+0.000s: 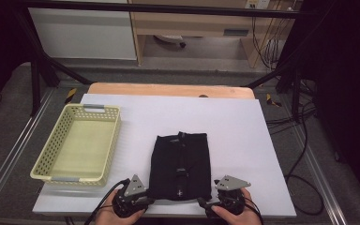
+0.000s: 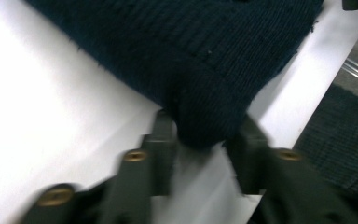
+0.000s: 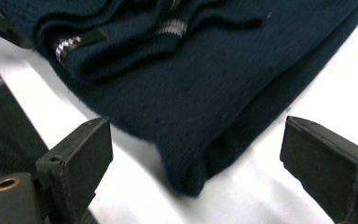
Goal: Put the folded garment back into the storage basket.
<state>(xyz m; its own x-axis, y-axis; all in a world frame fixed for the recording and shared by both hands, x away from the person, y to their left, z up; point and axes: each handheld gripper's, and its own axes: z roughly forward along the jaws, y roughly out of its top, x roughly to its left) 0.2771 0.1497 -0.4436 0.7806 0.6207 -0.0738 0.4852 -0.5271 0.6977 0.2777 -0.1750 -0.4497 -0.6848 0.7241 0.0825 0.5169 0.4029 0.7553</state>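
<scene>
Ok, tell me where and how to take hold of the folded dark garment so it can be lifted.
Grip the folded garment at its two near corners, coming in level from the table's near edge. It lies flat in layers, so each corner gives a thick fold to pinch. The left gripper has one corner between its jaws; whether they press it is unclear. The right gripper stands open around the other.

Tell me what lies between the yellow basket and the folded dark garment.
Nothing: the high view shows only bare white table between the basket and the garment.
</scene>
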